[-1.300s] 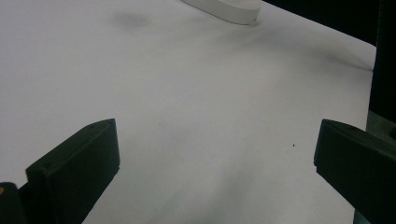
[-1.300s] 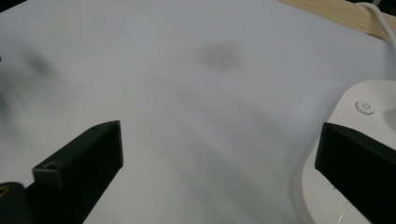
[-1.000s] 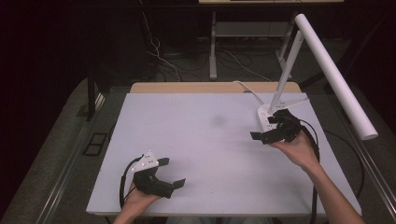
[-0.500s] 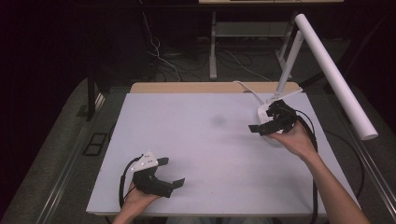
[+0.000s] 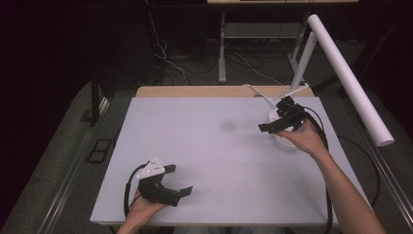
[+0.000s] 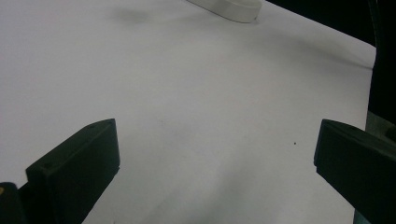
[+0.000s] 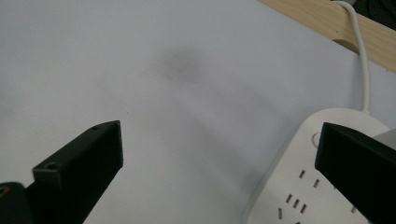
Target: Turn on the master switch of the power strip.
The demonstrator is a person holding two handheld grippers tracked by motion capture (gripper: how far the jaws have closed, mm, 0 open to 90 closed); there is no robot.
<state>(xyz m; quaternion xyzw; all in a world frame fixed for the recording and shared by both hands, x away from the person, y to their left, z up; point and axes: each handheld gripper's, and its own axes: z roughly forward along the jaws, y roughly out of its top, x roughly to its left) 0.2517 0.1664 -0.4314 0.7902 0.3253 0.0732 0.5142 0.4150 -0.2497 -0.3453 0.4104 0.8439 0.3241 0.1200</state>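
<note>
At the near left of the desk, the left gripper rests low over the white surface in the person's left hand, its fingers spread wide with nothing between them but bare desk top. In the left gripper view the white sheet runs away from those fingers to a rounded white edge of the power strip at the far side. A faint grey smudge marks the sheet near the middle, slightly to the far side. Further right, the right gripper is held by the right hand just above the power strip, which lies at the far right of the desk, close to the base of the lamp. The right gripper's fingers are also wide open and grip nothing; in the right gripper view one finger hangs over bare desk and the other over the strip's top. The power strip is white plastic with rounded corners, flat on top, showing several groups of narrow socket slots and a small round button near its far corner. A white cord leaves its far end and curves over the desk's wooden far edge. The lamp is white, with a long tube head slanting towards the near right beyond the desk.
</note>
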